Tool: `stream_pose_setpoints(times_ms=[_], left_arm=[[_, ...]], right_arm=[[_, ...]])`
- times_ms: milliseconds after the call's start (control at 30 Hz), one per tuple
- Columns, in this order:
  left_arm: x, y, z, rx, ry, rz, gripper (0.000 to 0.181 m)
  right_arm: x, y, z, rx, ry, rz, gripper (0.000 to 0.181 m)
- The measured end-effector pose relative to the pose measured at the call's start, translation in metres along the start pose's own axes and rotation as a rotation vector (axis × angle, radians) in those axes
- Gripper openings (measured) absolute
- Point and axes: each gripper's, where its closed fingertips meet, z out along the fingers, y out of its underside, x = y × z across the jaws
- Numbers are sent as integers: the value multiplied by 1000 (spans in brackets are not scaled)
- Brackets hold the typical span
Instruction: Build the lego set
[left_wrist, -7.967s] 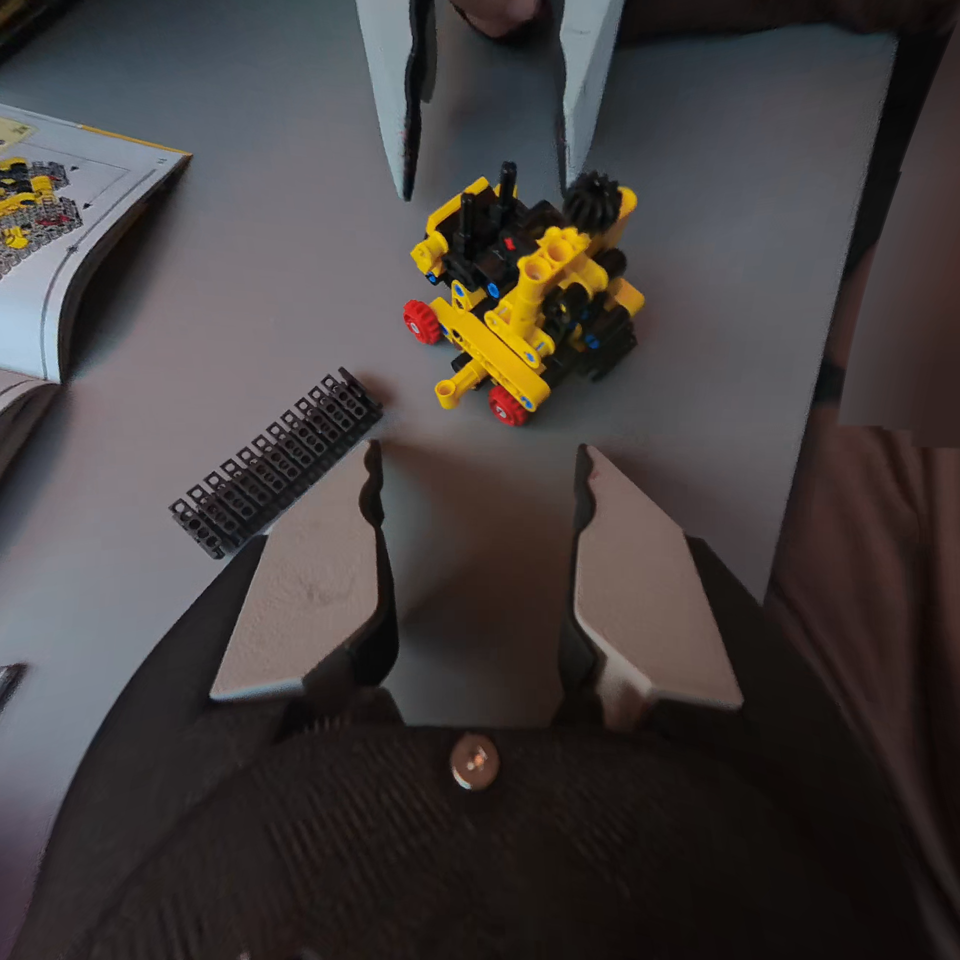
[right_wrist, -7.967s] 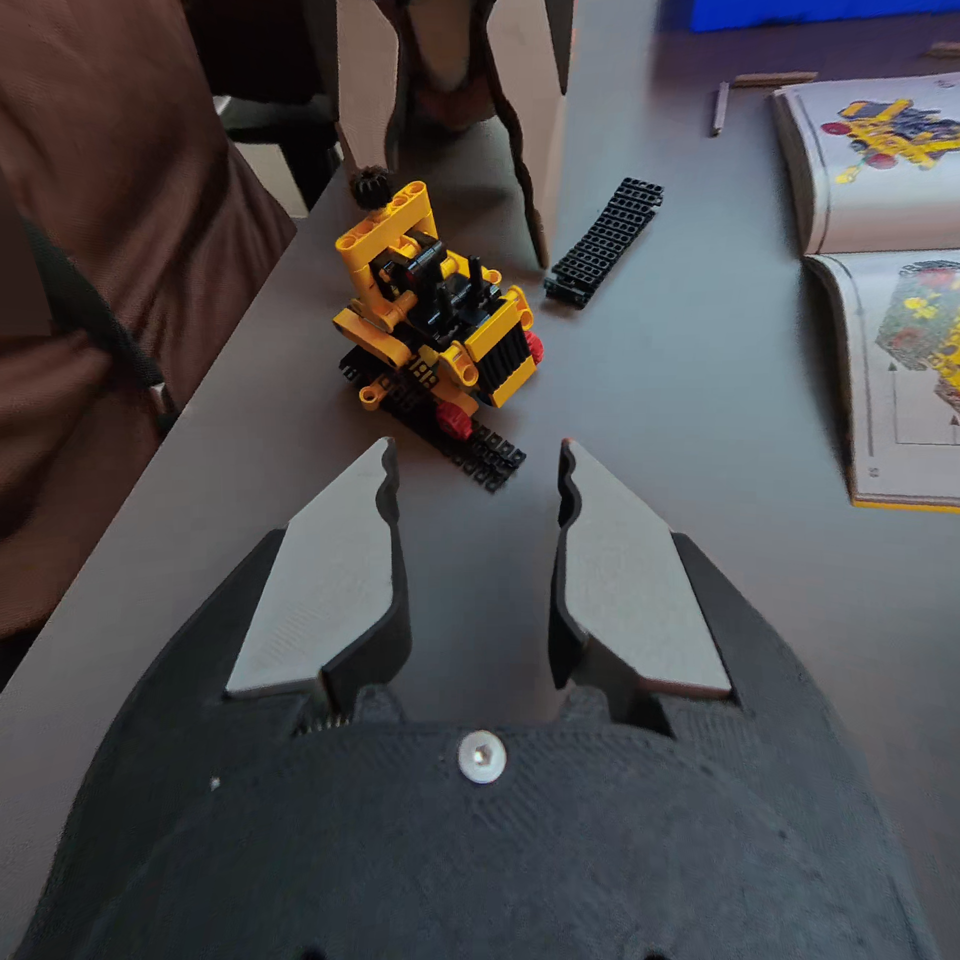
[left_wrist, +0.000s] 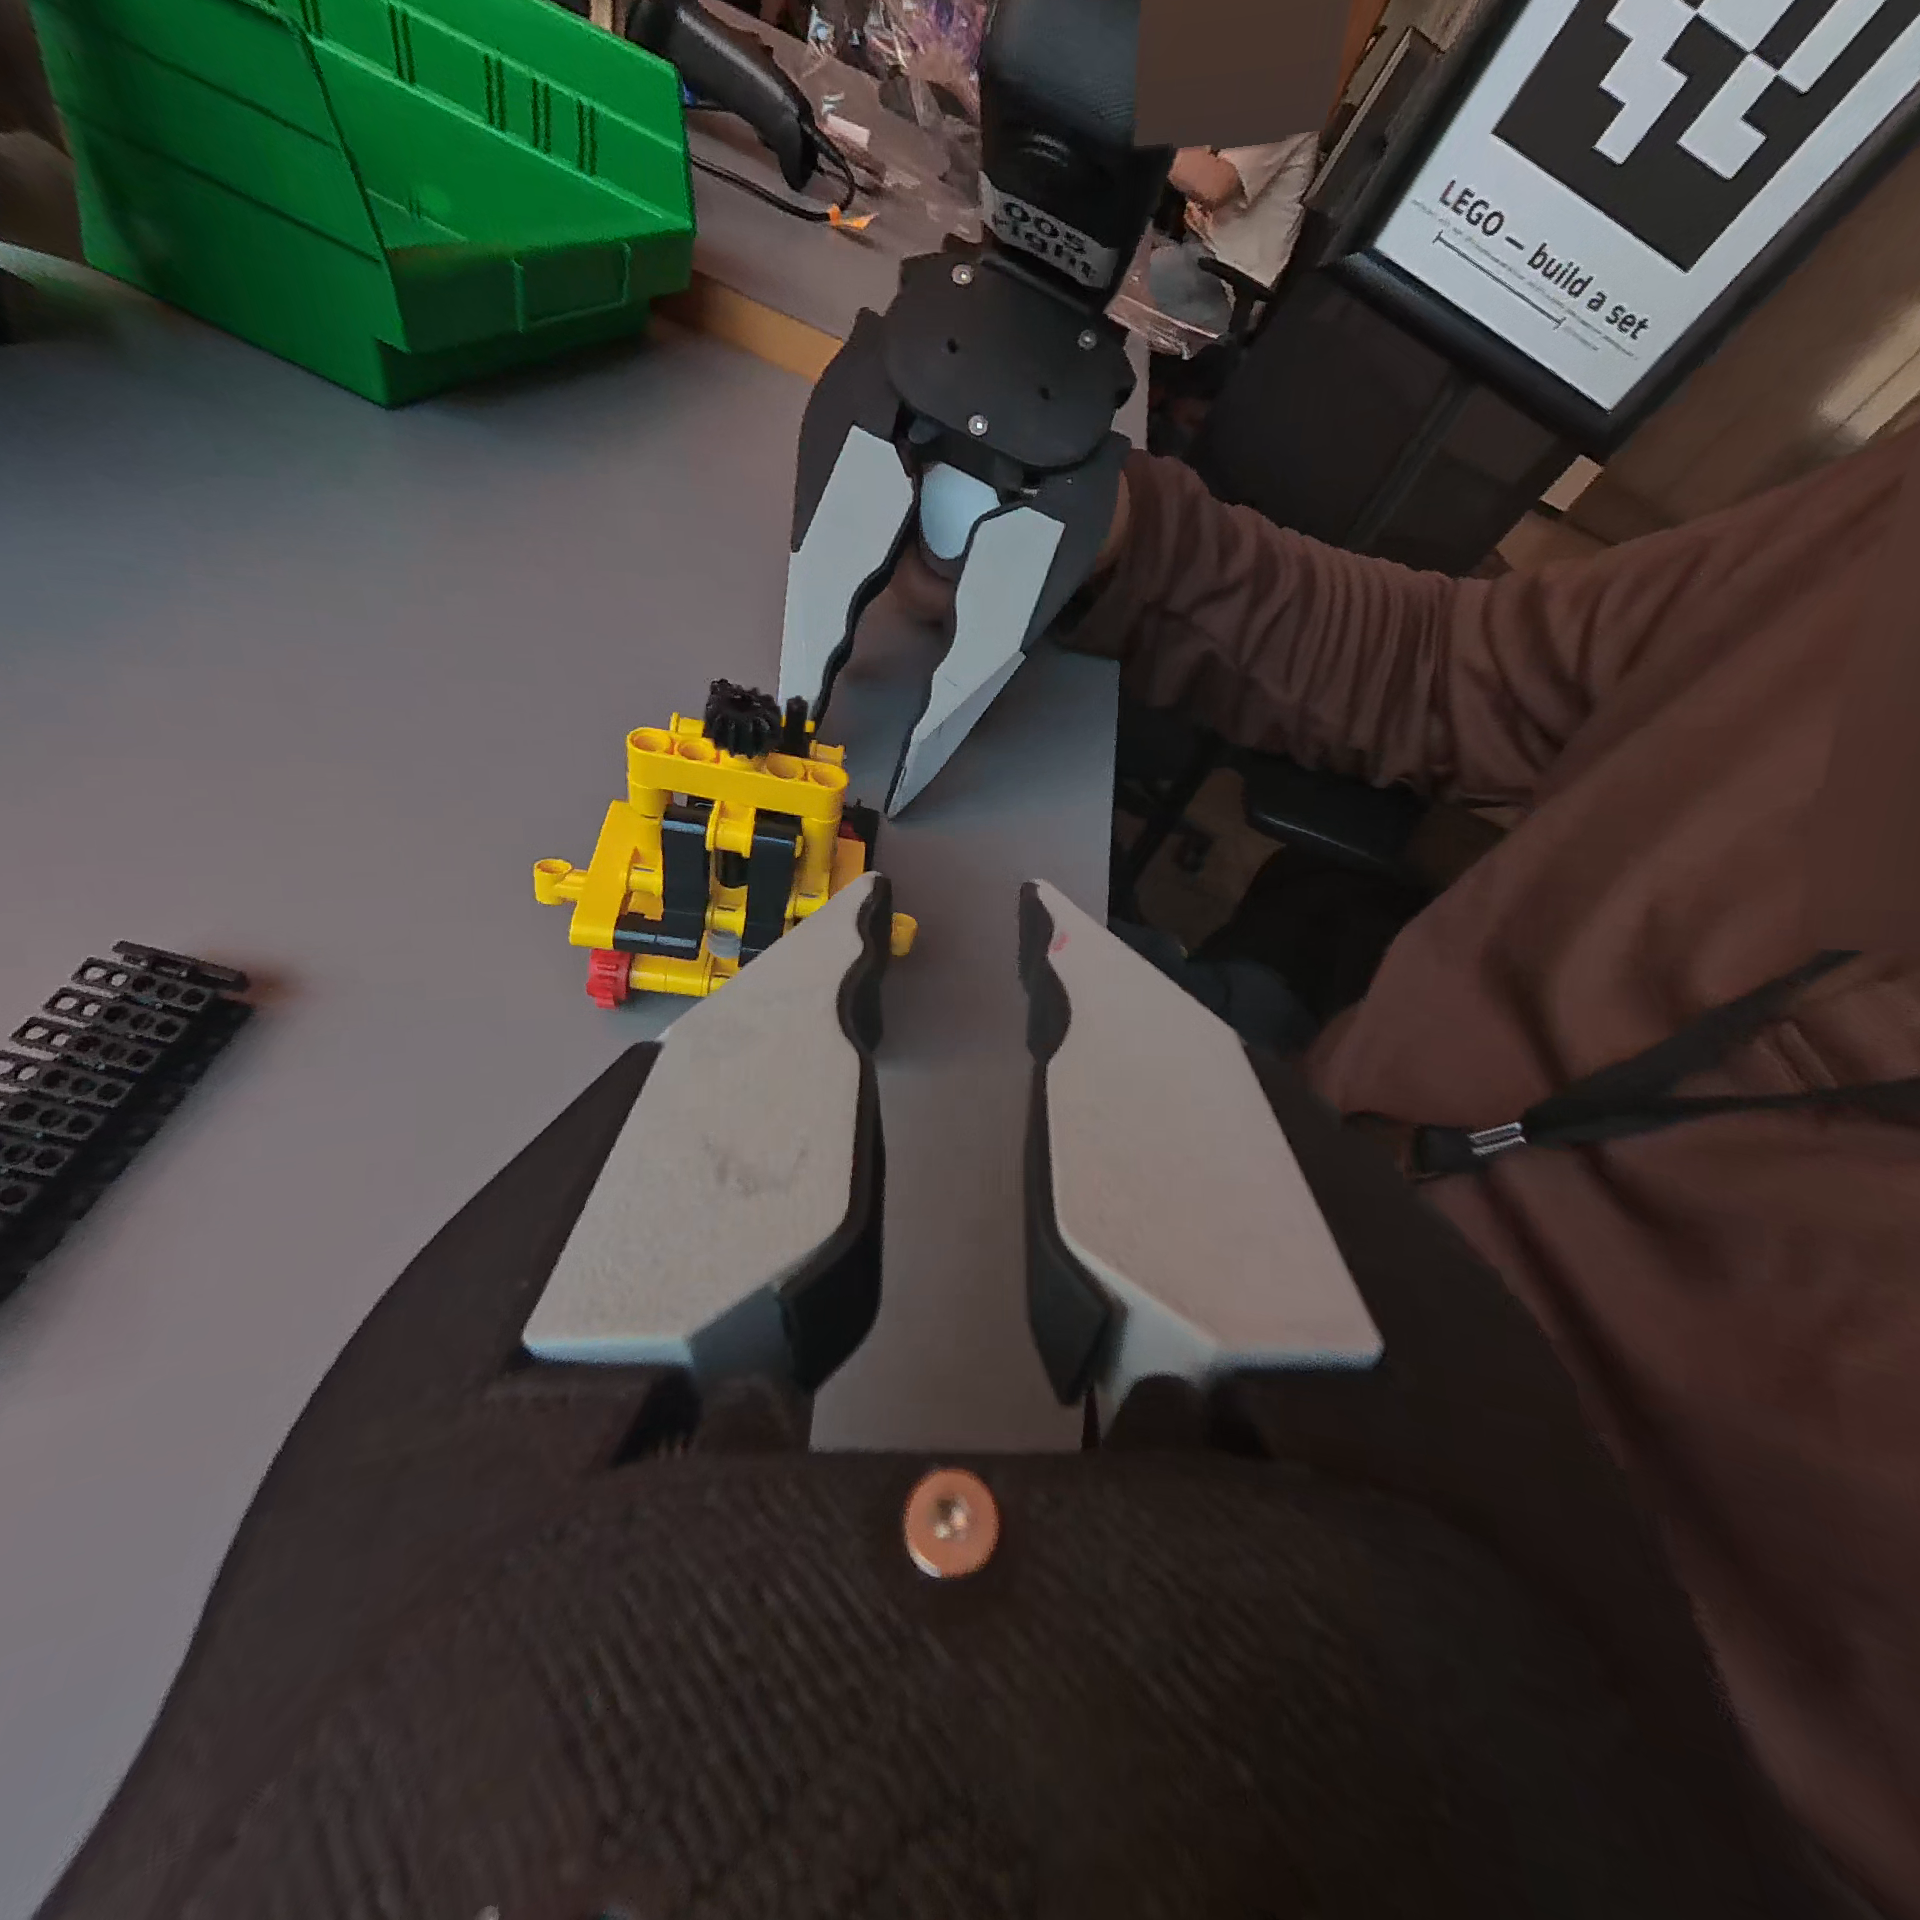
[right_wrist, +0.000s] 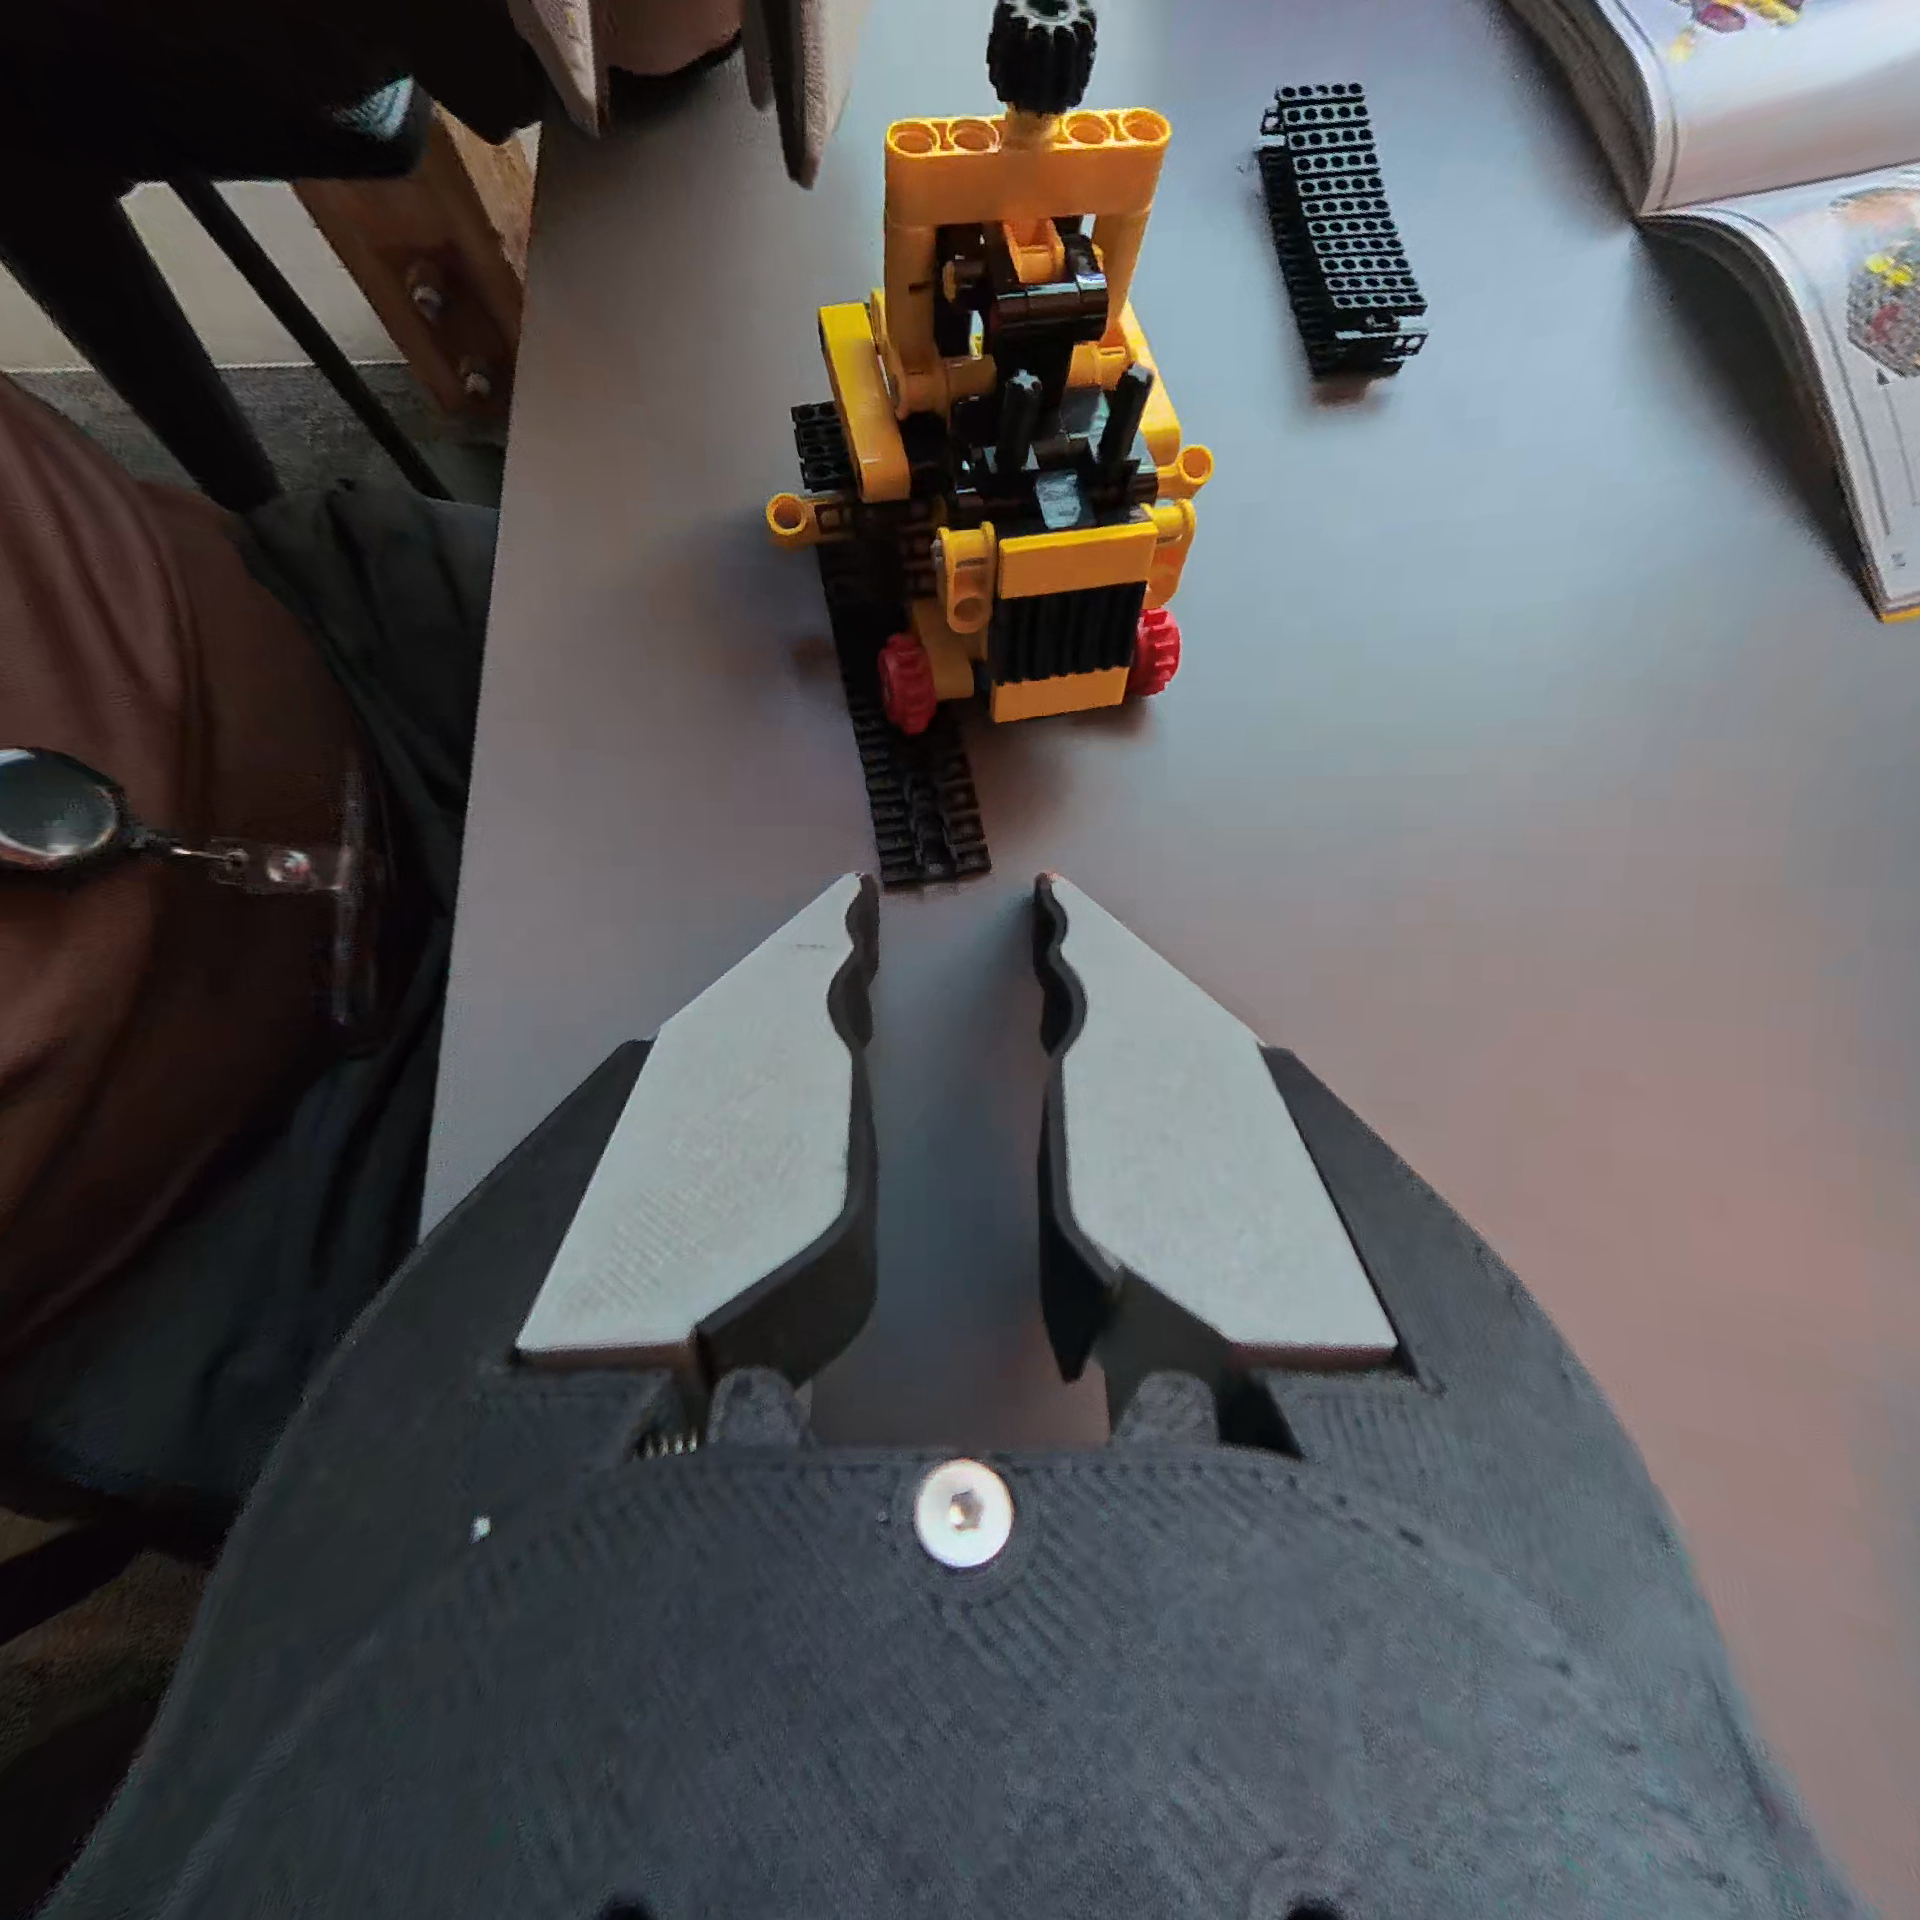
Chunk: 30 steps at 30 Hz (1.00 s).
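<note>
Status: yellow vehicle model (right_wrist: 1023, 457) is largely assembled. Chassis, black front grille, roll frame w/ black gear (right_wrist: 1041, 47) on top and red hubs are all fitted. One black track strip (right_wrist: 914, 727) lies flat under the model's side nearest the table edge, not wrapped round the hubs. A second track strip (right_wrist: 1340, 223) lies loose on the grey table (right_wrist: 1455, 831), well apart from the model. Judged remaining: close both tracks round the hubs; anything beyond that can't be told. Open instruction booklet (right_wrist: 1787, 260) lies beyond the loose strip.

Orientation: in right wrist view, the model's long axis runs straight ahead of the right gripper (right_wrist: 956, 894). Grille end points toward the claw, gear end away. The under-model strip runs parallel, its near end almost reaching the fingertips.

Grippers: right gripper is released, jaws apart, nothing between them. Left gripper (left_wrist: 951, 904) is likewise released and empty; model sits just ahead and to the left of its tips, rear frame facing it. Both claws flank the model end to end, neither touching.
</note>
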Motion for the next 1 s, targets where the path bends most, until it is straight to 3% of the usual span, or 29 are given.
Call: stream_pose_setpoints(times_ms=[233,467,1000], left_arm=[[-2,0,2,-7,28,-36,21],[-1,6,10,-68,57,-39,21],[-3,2,11,-46,59,-45,20]], right_arm=[[-4,-4,3,5,-112,-22,15],[-3,-6,4,10,-82,-42,5],[-2,-16,0,78,-47,33,4]])
